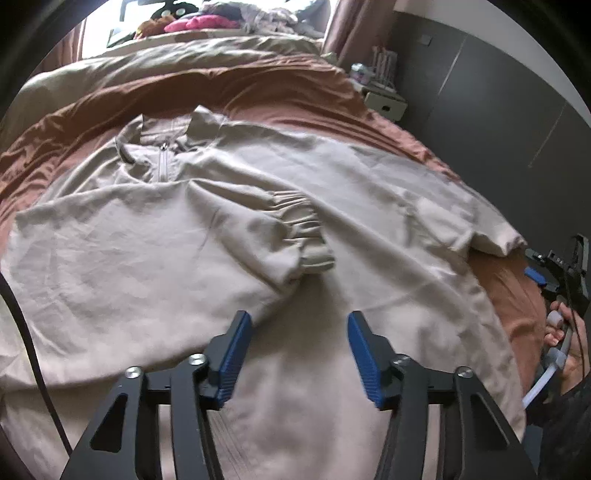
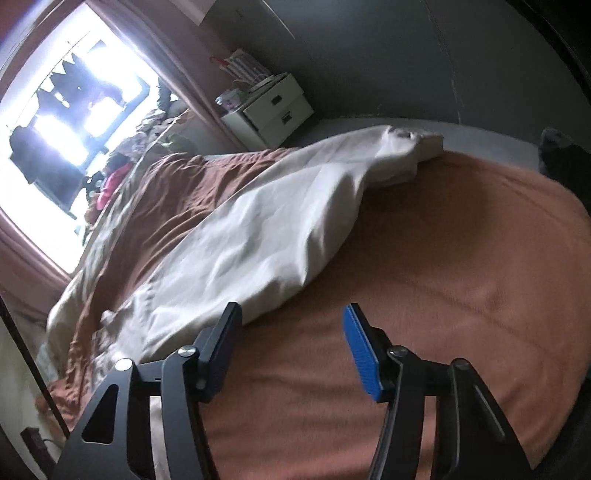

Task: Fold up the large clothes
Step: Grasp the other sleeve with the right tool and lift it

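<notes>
A large beige zip-neck top (image 1: 229, 221) lies spread front-up on a rust-brown bedspread (image 1: 258, 92). Its left sleeve is folded across the chest, with the gathered cuff (image 1: 306, 236) near the middle. My left gripper (image 1: 300, 321) hovers over the lower body of the top, open, with nothing between its blue pads. In the right wrist view the same top (image 2: 240, 236) runs away to the upper right, its right sleeve ending at a cuff (image 2: 413, 144). My right gripper (image 2: 291, 314) is open just off the garment's edge, above bare bedspread (image 2: 424, 277). The right gripper (image 1: 554, 273) and the hand holding it show at the left wrist view's right edge.
A white bedside cabinet (image 2: 273, 107) stands by the dark wall past the bed's far corner. Pink and mixed clothes (image 1: 203, 22) are piled at the head of the bed under a bright window (image 2: 74, 103). A black cable (image 1: 22, 325) crosses the left edge.
</notes>
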`<action>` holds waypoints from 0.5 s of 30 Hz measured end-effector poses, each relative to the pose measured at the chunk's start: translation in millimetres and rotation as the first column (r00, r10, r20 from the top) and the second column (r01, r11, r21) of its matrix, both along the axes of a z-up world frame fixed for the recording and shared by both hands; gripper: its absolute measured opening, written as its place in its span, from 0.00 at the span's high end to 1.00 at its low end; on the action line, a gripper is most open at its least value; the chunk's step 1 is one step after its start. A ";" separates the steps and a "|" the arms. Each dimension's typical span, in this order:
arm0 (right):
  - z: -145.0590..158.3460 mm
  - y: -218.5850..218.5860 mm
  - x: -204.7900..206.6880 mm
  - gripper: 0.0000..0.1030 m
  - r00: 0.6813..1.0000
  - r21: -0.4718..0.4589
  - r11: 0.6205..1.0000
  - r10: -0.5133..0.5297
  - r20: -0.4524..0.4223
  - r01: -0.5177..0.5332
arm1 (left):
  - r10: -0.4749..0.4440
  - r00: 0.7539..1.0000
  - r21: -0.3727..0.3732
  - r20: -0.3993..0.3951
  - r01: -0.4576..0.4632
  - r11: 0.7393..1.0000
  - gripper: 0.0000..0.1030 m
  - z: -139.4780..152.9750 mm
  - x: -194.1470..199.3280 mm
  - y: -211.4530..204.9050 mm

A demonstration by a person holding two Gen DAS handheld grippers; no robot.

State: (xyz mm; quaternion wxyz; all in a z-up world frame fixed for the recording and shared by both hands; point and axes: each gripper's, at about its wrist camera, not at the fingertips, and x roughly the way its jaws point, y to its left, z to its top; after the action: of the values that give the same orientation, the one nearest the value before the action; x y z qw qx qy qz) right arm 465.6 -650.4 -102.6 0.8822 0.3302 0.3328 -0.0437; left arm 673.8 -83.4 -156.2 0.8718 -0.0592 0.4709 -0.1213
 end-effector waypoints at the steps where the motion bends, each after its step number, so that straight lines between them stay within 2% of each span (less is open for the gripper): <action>1: -2.0 0.2 4.8 0.51 1.000 -0.007 1.000 -0.006 -0.004 0.006 | 0.000 1.000 0.006 -0.009 0.000 1.000 0.52 -4.4 5.4 0.7; 5: -20.0 -2.7 29.5 0.60 0.999 0.021 0.999 -0.030 -0.042 0.031 | -0.002 1.000 0.013 -0.025 0.002 1.000 0.54 -19.0 20.9 3.9; 8: -30.1 -8.2 46.2 0.66 0.996 0.013 0.998 -0.058 -0.060 0.059 | 0.011 1.000 0.032 -0.029 -0.010 0.999 0.67 -30.5 30.1 6.8; 12: -34.8 -13.8 64.2 0.88 0.997 0.016 0.998 -0.061 -0.053 0.062 | 0.020 0.998 0.026 -0.066 -0.018 0.999 0.70 -46.5 43.8 9.9; 14: -31.5 -12.2 68.2 0.97 0.998 0.008 0.999 -0.048 -0.037 0.049 | 0.024 0.997 0.019 -0.069 -0.022 1.000 0.70 -47.3 45.7 10.8; 15: -25.4 -7.9 69.6 0.98 0.999 -0.021 0.999 -0.040 -0.027 0.040 | 0.025 0.997 0.013 -0.070 -0.024 1.000 0.70 -46.5 45.5 10.7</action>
State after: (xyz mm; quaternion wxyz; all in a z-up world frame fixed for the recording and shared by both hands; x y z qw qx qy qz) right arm 535.2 -658.3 -128.0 0.8799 0.3270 0.3376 -0.0694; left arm 719.3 -72.8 -202.7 0.8564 -0.0637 0.5013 -0.1054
